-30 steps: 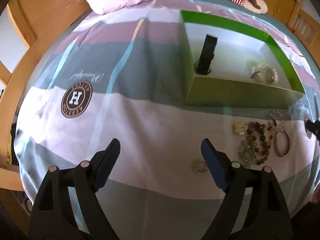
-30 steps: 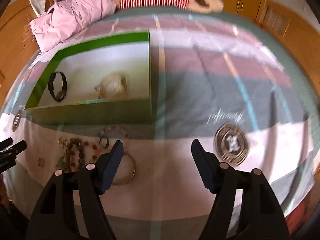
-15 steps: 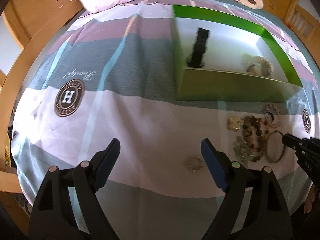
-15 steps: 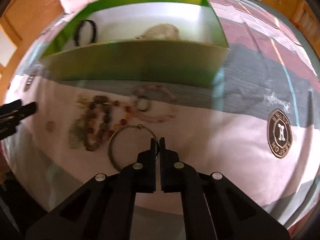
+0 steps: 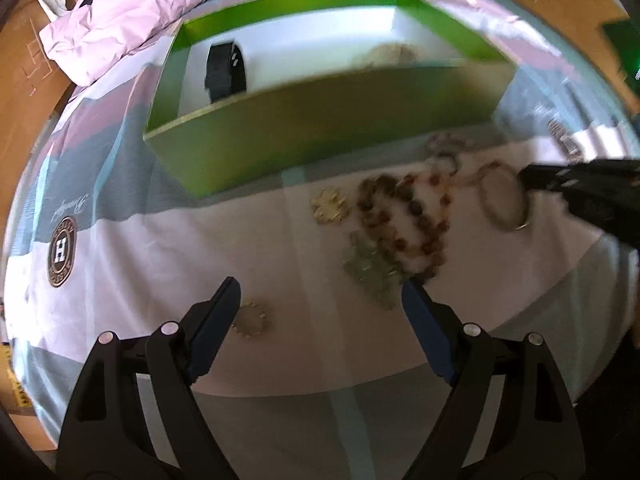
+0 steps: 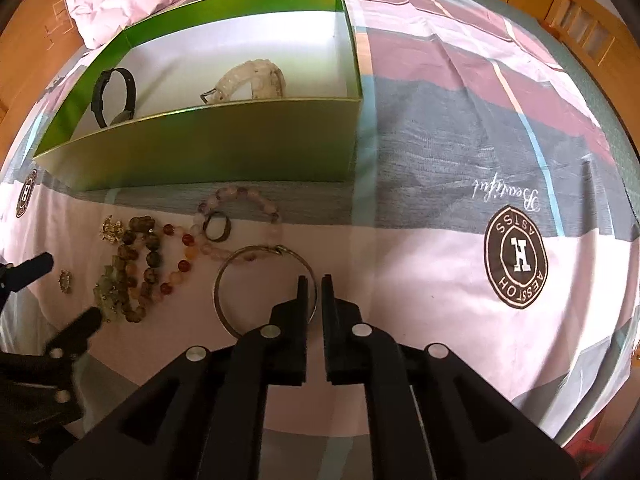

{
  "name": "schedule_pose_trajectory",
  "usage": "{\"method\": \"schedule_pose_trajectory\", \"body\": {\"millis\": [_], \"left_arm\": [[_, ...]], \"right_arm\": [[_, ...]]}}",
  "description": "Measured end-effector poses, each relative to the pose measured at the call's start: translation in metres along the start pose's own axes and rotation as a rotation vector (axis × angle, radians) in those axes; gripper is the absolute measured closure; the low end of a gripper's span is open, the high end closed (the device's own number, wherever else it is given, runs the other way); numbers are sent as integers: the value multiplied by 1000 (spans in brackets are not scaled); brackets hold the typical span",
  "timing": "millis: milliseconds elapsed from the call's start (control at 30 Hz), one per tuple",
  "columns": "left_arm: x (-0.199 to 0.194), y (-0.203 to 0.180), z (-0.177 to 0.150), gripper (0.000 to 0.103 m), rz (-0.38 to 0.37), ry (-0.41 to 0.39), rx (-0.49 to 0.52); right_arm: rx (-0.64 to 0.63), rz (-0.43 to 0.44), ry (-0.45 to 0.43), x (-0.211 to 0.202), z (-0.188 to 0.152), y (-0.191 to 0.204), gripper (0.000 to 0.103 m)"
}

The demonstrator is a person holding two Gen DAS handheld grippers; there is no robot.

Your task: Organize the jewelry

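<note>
right fingers (image 6: 314, 290) pinching metal bangle (image 6: 256, 280) rim, left fingers (image 5: 320, 296) spread wide over jewelry, green box (image 6: 224, 152) behind

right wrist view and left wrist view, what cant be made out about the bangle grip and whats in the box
- Right gripper on the metal bangle: jaws nearly closed at its rim, but contact is hidden behind them; the left wrist view is blurred there.
- Pale bracelet in the green box: the left wrist view is smeared and the front wall cuts it off.
- Black band: its lower part is hidden by the box wall.
</note>
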State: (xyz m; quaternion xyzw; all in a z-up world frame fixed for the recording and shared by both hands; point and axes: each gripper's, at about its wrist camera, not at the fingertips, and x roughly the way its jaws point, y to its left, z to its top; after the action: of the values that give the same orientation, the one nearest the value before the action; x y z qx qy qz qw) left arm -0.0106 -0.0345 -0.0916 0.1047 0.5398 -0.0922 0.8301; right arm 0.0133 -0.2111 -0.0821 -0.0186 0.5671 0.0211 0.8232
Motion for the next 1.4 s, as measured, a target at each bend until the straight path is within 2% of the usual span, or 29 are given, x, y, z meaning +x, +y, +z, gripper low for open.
{"method": "schedule_pose_trajectory", "body": {"millis": [100,200,267,367,400,500,567,667,733,767,833,933,1100,1233,1400], "left_arm": [[7,20,0,19,98,30,-72],[-1,51,3,19,140,12,-188],[-6,58,3,19,162,-5,-213],[-8,49,3,19,104,-19,-191],[-8,39,3,19,70,-21,-161],[-7,13,3,19,29,-29,-63],[-5,2,0,19,39,-23,-14],[1,-3,-2,19,53,-1,-9],[6,6,1,20,91,9,-35],[7,13,1,25,127,15,-52],[9,34,2,27,170,33,-133],[1,59,5,28,103,31,-235],[-22,77,4,22,94,18,-250],[-15,82,5,22,54,57,-275],[-13,56,4,22,10,45,-202]], "right_arm": [[1,-5,-6,-4,4,-2,96],[12,-10,-5,-4,5,-6,96],[21,-14,-2,0,6,-12,96],[20,-18,7,3,6,-12,92],[16,-20,8,4,6,-12,88],[-2,-22,11,8,6,-6,82],[-20,-28,16,11,4,-2,78],[-28,-28,24,11,2,3,78],[-25,-29,26,10,2,3,78],[-21,-29,25,11,1,2,78],[-10,-24,19,9,2,0,78],[0,5,-13,4,3,-4,78],[-13,78,-52,-3,10,6,78],[-45,8,-61,-4,19,18,78],[-3,-21,10,10,19,6,78]]}}
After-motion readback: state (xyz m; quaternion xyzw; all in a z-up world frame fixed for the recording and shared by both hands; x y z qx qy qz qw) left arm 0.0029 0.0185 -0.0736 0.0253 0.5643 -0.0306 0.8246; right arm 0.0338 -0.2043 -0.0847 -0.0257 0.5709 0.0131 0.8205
